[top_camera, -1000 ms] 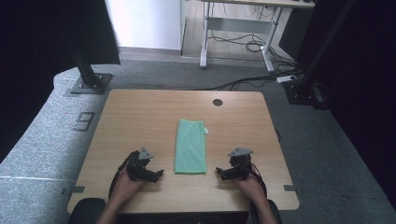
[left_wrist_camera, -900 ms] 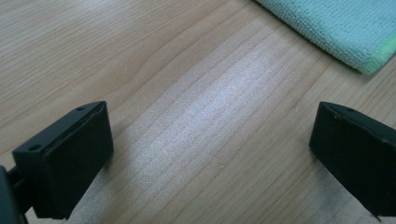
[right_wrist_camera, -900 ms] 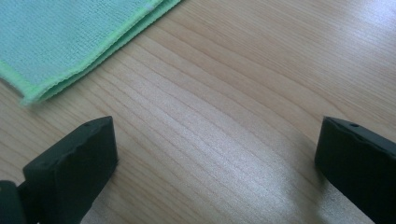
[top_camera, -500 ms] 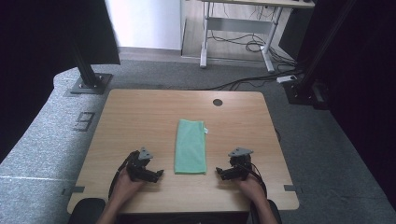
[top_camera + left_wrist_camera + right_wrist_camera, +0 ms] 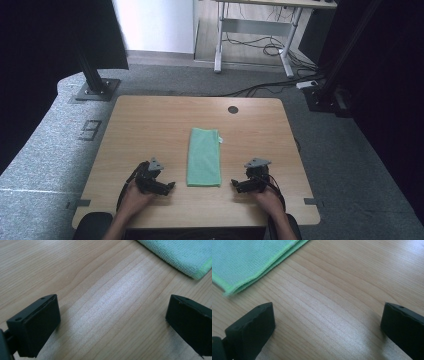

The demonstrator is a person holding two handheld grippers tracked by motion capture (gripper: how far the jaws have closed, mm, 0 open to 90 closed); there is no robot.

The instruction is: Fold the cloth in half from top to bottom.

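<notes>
A folded green cloth [image 5: 204, 156] lies lengthwise in the middle of the wooden table [image 5: 150, 125]. My left gripper [image 5: 170, 187] rests on the table just left of the cloth's near end, open, jaws pointing toward it. My right gripper [image 5: 234, 185] rests just right of that end, also open. In the left gripper view the cloth's corner [image 5: 185, 255] sits at the upper right, beyond the wide-apart jaws. The right gripper view has the cloth's folded edge [image 5: 249, 262] at the upper left, with bare wood between the jaws.
A round cable hole [image 5: 233, 109] sits near the table's far edge. A small white tag [image 5: 220, 139] sticks out of the cloth's right side. Black stands [image 5: 95, 85] and a desk frame with cables [image 5: 260, 45] are on the floor beyond the table.
</notes>
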